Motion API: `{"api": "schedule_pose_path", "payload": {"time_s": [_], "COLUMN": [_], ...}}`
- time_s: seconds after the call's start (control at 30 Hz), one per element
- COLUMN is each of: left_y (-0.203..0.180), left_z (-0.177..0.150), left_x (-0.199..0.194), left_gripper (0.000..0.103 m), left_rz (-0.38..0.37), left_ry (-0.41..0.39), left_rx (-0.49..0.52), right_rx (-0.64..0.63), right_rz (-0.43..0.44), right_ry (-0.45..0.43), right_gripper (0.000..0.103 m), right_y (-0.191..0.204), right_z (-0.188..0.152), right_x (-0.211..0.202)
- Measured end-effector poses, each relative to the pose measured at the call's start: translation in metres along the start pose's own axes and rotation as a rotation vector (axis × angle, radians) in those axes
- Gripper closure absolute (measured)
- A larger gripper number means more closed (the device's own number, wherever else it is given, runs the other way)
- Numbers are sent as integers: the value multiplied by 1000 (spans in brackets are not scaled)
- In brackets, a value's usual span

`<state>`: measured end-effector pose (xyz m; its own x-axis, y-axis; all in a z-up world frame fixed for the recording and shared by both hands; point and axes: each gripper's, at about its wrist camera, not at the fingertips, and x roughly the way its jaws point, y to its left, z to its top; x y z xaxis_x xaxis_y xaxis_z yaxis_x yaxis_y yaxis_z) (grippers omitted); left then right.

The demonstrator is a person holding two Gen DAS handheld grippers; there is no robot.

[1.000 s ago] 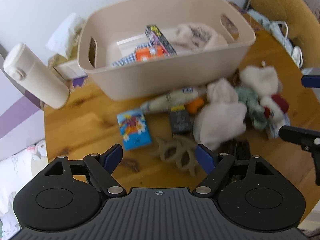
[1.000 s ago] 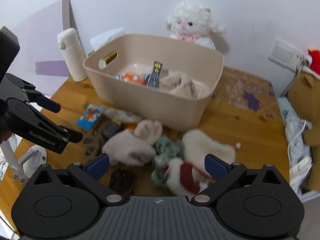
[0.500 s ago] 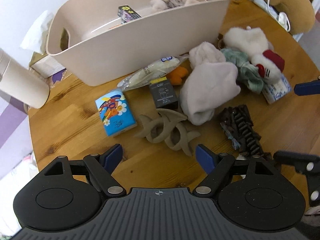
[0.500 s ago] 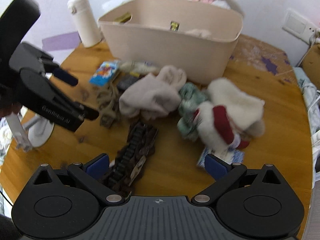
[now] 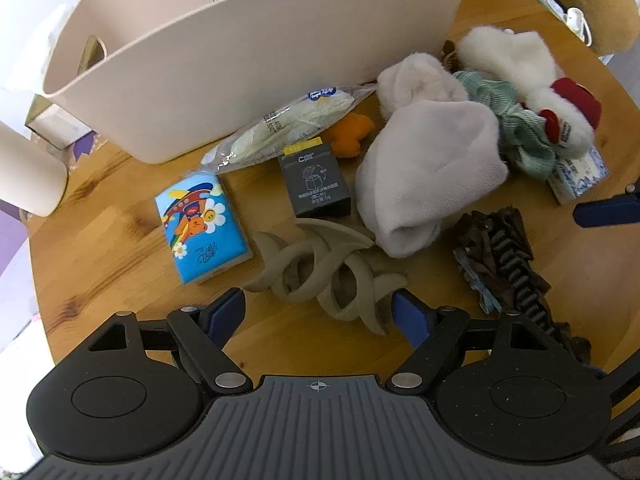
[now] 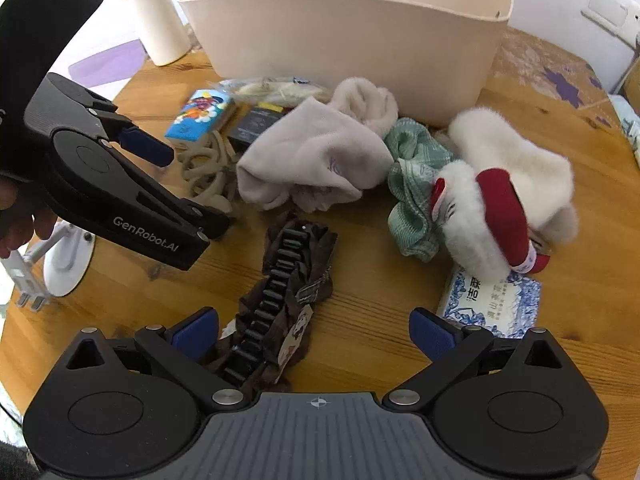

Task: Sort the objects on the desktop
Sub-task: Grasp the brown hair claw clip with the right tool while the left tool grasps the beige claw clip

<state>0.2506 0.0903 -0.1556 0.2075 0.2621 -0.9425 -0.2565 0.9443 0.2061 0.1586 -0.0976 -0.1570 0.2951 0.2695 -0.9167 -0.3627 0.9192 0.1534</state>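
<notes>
On a round wooden table (image 5: 120, 248), seen from the left wrist camera, the left gripper (image 5: 318, 312) hovers with its 2 blue-tipped tongs spread wide apart, holding nothing. Between and just ahead of the tips lies a beige hair claw (image 5: 320, 272). To its left is a blue tissue pack (image 5: 202, 226) printed with a cartoon bear. Beyond the claw sits a dark grey box (image 5: 316, 184), then a clear snack packet (image 5: 288, 128) lying against the wall of a large beige bin (image 5: 248, 60). An orange toy (image 5: 352, 134) peeks out beside the box. To the right a pale grey beanie (image 5: 432, 168) rests against a green cloth (image 5: 516, 132) and a white and red plush (image 5: 552, 92). A dark brown hair clip (image 5: 508, 256) lies at lower right.

From the right wrist camera, the right gripper (image 6: 316, 336) also has its 2 tongs wide apart and empty. The brown hair clip (image 6: 280, 300) lies between them, its near end close to the left tong. A blue and white tissue pack (image 6: 492, 304) sits just beyond the right tong, partly under the plush (image 6: 504, 200). The left gripper (image 6: 192, 184) appears at left, above the hair claw (image 6: 208, 168). The beanie (image 6: 316, 160) and bin (image 6: 352, 36) lie farther ahead, with a white bottle (image 6: 156, 12) at upper left.
</notes>
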Motion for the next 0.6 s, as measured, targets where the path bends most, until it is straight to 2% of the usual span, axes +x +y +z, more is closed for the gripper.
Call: {"api": "schedule_pose_path", "payload": {"time_s": [0.13, 0.27, 0.33, 0.37, 0.4, 0.43, 0.5, 0.6], "left_y": [-1, 4, 7, 9, 11, 11, 9, 9], "left_z": [1, 2, 2, 2, 2, 2, 2, 2], "left_x": [10, 11, 12, 11, 10, 9, 7, 5], "left_gripper": [20, 21, 25, 32, 34, 42, 48, 52], "left_rz": [8, -26, -48, -71, -82, -81, -85, -85], "left_ry": [19, 9, 7, 5, 2, -6, -12, -9], "left_rx": [-4, -41, -61, -78, -92, -89, -77, -79], "right_rx": [11, 39, 40, 34, 25, 22, 18, 18], "right_rz": [-4, 13, 13, 6, 6, 10, 17, 15], "right_ry": [13, 10, 6, 1, -5, -8, -12, -10], "right_gripper": [7, 16, 27, 34, 43, 48, 66, 75], "right_y": [-2, -3, -1, 1, 1, 1, 1, -1], "right_z": [2, 2, 3, 3, 3, 3, 4, 4], "right_x": [9, 13, 15, 14, 14, 13, 13, 12]}}
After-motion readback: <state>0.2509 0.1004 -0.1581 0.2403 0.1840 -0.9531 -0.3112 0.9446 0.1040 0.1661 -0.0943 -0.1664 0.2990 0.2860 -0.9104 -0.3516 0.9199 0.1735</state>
